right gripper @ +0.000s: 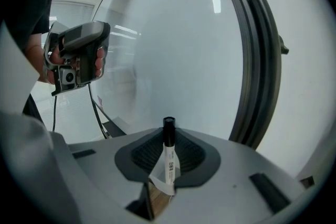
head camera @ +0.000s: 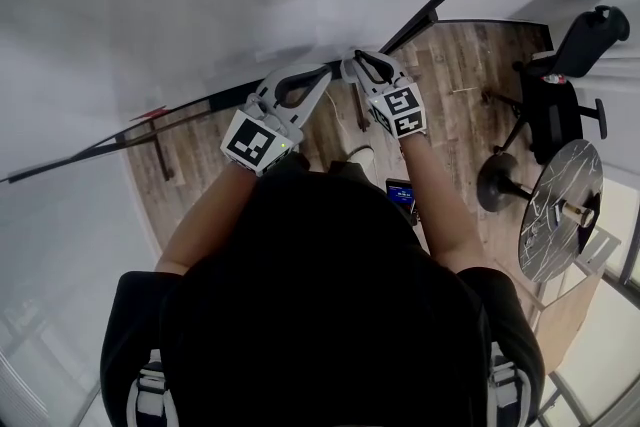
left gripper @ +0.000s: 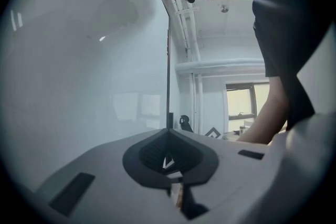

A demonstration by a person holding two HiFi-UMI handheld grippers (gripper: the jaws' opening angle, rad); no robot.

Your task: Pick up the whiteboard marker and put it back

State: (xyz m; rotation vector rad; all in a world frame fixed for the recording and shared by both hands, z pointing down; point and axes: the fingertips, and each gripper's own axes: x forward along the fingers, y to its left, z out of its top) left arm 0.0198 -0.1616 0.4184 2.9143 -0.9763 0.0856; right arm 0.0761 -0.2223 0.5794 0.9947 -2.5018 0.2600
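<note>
Whiteboard marker in the right gripper view: the right gripper pinches it between its jaws, black cap poking past the jaw tips toward the whiteboard. Left gripper view: the left gripper has its jaws pressed together on nothing, whiteboard just ahead. Head view: both grippers are raised side by side, tips near each other at the board.

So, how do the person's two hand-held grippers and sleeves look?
Both the left hand-held gripper and the right hand-held gripper are light grey with dark ribbed pads. Each carries a white cube with black square markers. A black cable hangs from the left one. The person wears a black short-sleeved top.
</note>
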